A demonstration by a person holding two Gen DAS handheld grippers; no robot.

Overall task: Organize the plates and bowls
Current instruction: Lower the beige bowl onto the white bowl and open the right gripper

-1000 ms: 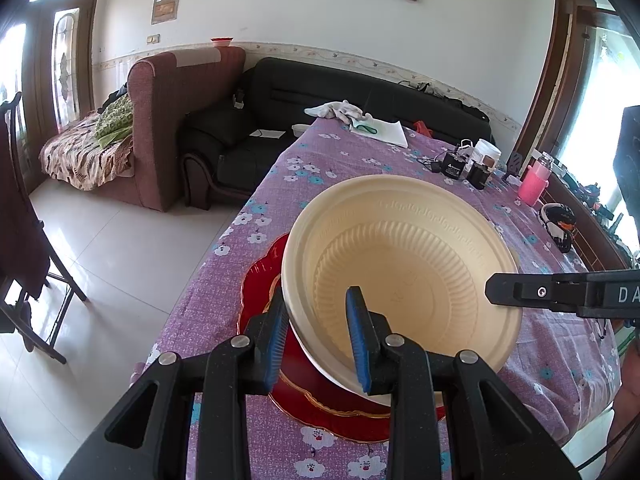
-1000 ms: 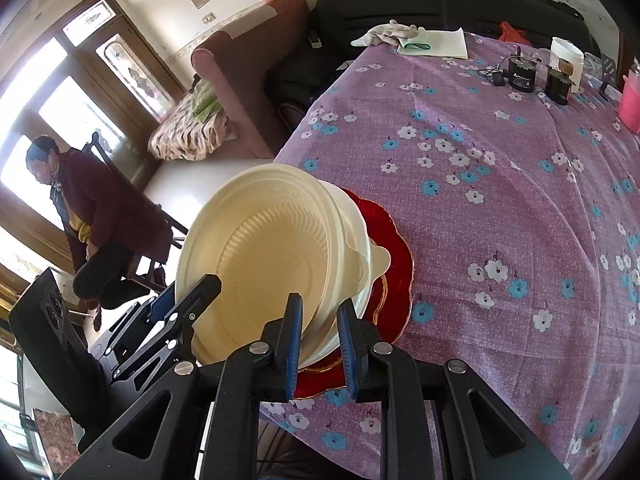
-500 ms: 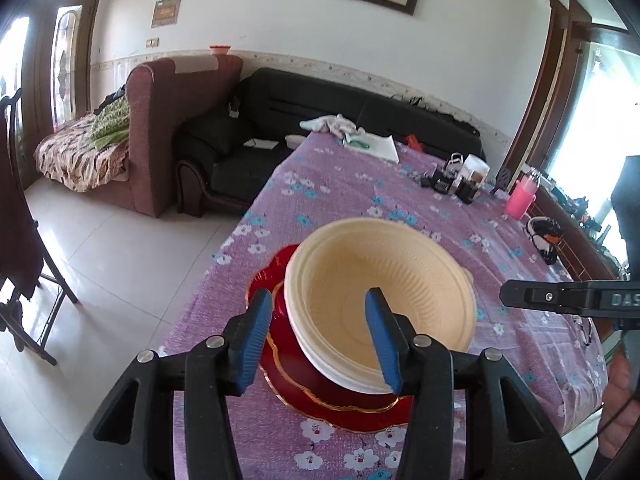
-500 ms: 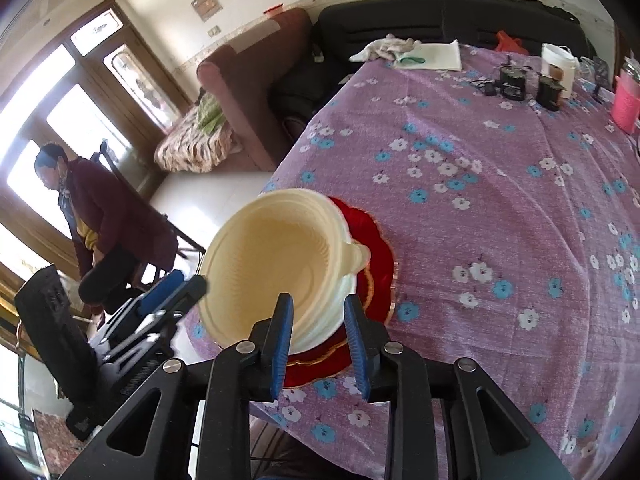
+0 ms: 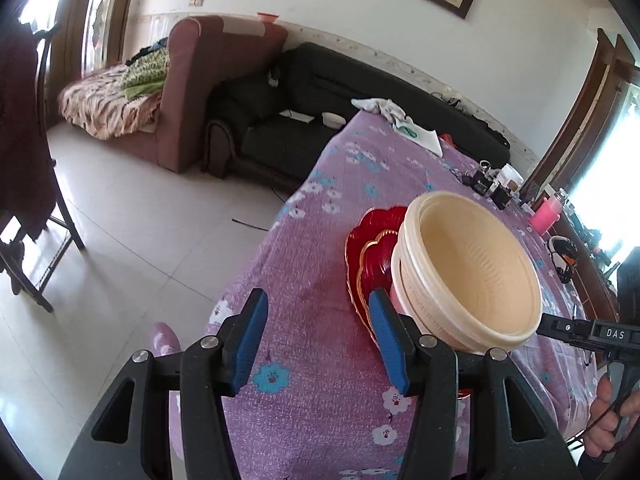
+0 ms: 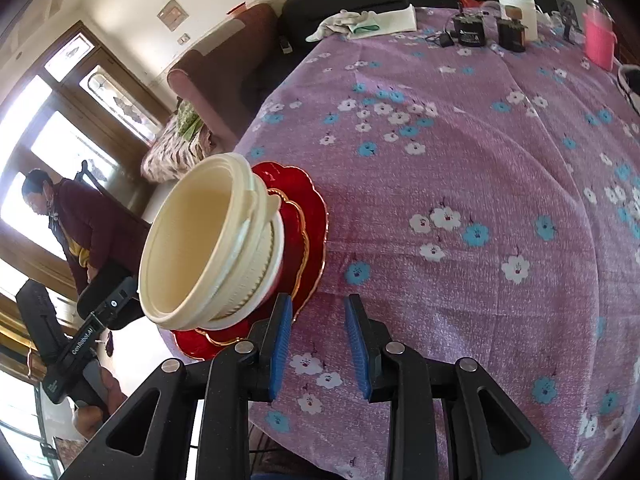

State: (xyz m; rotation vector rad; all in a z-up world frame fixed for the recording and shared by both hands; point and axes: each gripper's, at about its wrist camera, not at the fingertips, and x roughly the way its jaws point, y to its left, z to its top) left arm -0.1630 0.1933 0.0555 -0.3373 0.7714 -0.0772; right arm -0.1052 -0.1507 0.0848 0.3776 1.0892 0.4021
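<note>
A stack of cream bowls (image 5: 472, 264) stands on stacked red scalloped plates (image 5: 372, 240) with gold rims, near the left edge of the purple flowered table. The same bowls (image 6: 212, 240) and plates (image 6: 304, 220) show in the right wrist view. My left gripper (image 5: 316, 340) is open and empty, to the left of the stack and apart from it. My right gripper (image 6: 318, 340) is open and empty, just right of and nearer than the plates.
The purple flowered tablecloth (image 6: 460, 160) covers the table. At its far end lie a white cloth and paper (image 6: 372, 22), small black boxes (image 6: 468, 34), a white cup (image 6: 518, 4) and a pink cup (image 6: 598, 44). A person (image 6: 68, 224) sits left of the table. Sofas (image 5: 280, 120) stand beyond.
Both grippers let go of the cream bowls, opened and drew back and outward. The bowl stack now rests on the red plates.
</note>
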